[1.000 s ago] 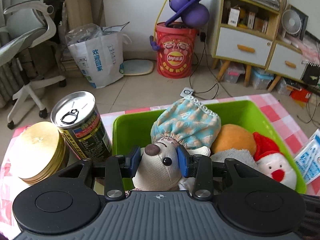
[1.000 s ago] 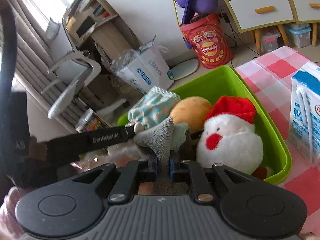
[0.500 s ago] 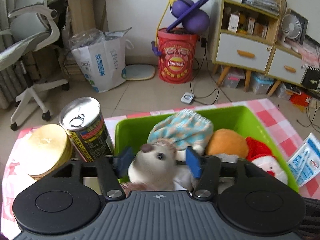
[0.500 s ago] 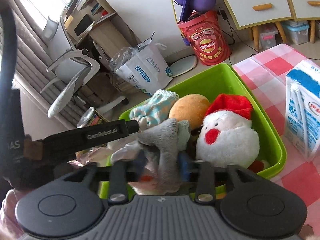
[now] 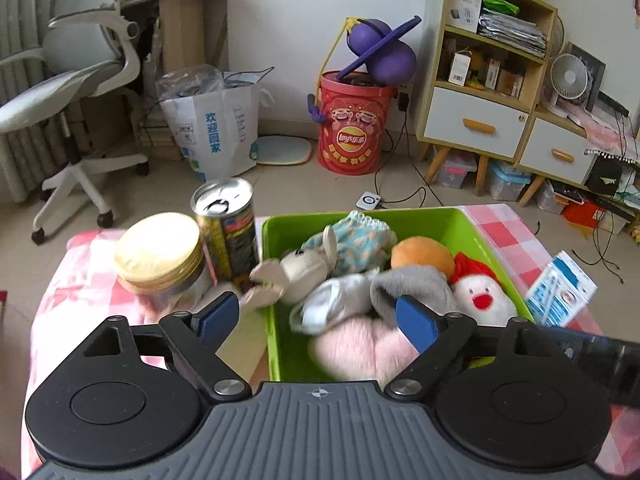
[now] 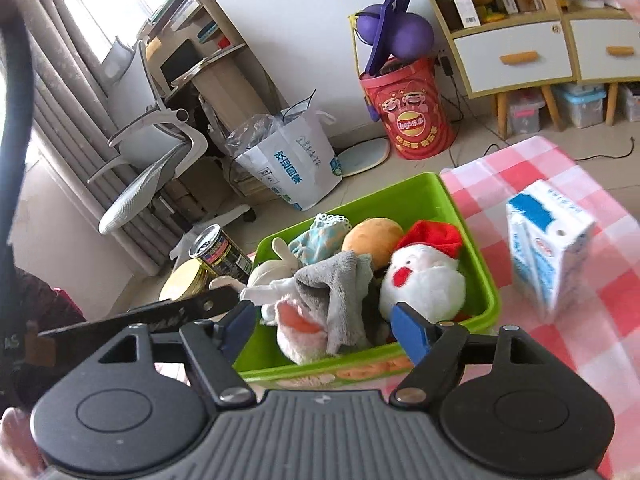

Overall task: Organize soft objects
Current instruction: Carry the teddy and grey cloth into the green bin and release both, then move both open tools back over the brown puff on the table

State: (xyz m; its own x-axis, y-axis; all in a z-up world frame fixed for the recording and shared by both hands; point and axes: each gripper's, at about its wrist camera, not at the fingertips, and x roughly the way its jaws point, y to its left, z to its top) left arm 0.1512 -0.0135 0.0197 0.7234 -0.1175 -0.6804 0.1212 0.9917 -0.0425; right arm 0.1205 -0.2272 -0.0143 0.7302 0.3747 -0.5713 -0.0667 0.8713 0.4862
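Left wrist view: left gripper [image 5: 316,318] with blue pads spread wide after just opening, nothing pinched, poised above glossy green plastic bin [image 5: 472,232]; inside lie a knitted beige mouse doll [image 5: 298,270], fuzzy grey cloth [image 5: 408,284], fluffy pink plush [image 5: 360,348], round orange plush [image 5: 422,252] and Santa plush [image 5: 482,298]; ribbed metal can [image 5: 226,224] standing just left of bin. Right wrist view: right gripper [image 6: 322,328] likewise parted, just opening, empty, near bin's front wall; grey cloth draped over pink plush; boxy milk carton [image 6: 548,252] upright on checked tablecloth [image 6: 600,320], right of bin.
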